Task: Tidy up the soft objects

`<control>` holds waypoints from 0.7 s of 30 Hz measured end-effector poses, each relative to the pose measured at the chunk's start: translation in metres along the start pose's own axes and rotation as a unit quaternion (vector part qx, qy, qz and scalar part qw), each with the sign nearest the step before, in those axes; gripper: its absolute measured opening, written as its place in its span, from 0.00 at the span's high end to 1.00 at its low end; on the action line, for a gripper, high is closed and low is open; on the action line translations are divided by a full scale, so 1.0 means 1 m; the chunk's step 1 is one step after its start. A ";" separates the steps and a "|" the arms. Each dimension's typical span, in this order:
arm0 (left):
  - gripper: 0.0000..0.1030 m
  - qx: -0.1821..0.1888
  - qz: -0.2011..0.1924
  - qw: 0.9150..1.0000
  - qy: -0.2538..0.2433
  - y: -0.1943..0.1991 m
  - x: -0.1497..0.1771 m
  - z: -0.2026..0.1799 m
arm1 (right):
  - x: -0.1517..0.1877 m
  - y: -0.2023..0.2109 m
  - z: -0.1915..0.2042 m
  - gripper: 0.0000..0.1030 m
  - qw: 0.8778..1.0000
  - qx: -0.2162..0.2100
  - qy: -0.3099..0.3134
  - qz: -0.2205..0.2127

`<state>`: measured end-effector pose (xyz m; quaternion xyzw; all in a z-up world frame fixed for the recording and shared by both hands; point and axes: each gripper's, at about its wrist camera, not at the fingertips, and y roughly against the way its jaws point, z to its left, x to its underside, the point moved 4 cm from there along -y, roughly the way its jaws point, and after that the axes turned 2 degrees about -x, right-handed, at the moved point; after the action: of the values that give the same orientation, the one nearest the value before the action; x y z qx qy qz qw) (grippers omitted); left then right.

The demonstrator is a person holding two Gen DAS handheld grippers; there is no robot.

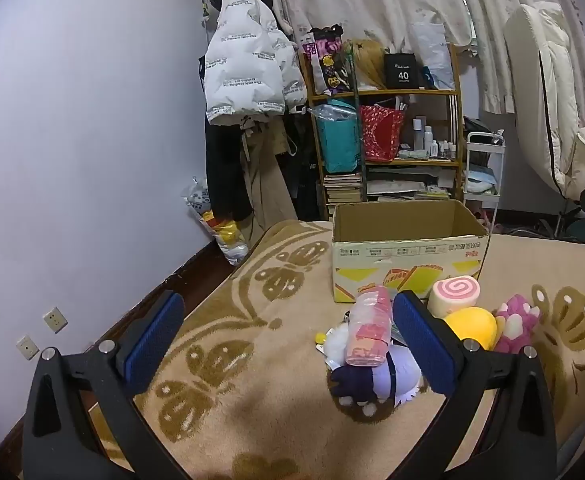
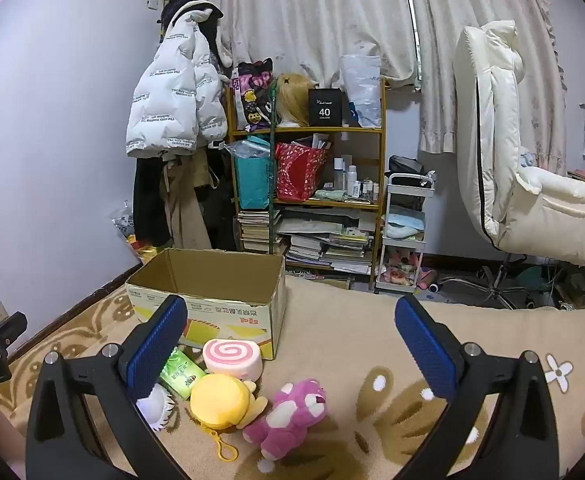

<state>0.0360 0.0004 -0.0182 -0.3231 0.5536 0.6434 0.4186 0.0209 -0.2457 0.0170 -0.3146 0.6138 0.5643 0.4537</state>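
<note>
Both grippers hovering over the patterned blanket (image 2: 332, 320) on the bed, jaws spread wide apart on each, nothing held. Left gripper (image 1: 288, 336) is sitting left of the toy cluster; right gripper (image 2: 292, 344) is looking down over the same cluster from its right side.

Soft things are lying bunched on the blanket just in front of the cardboard box (image 2: 212, 280): swirl roll cushion (image 2: 232, 358) nearest the box wall, yellow plush (image 2: 222, 400) and pink plush (image 2: 292, 416) beside it, green pack (image 2: 180, 372), a pink wrapped roll (image 1: 368, 328) resting on a purple-and-white plush (image 1: 376, 380). The box is standing open; its floor is not showing, so contents unknown.

Judging the step: choosing a first item. The pink plush is lying outermost, clear for the right gripper. Advice: be centring the jaws across the body, not a limb, closing firmly since stuffing compresses, lifting clear over the box rim before releasing. Watch the yellow plush's clip (image 2: 222, 446) for snagging.
</note>
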 end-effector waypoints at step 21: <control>0.00 -0.002 0.005 1.000 0.008 -0.002 0.001 0.005 | 0.003 -0.002 0.000 0.00 1.000 -0.002 -0.005 0.001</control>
<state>0.0376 0.0057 -0.0190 -0.3263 0.5570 0.6443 0.4101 0.0220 -0.2457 0.0134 -0.3121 0.6103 0.5679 0.4557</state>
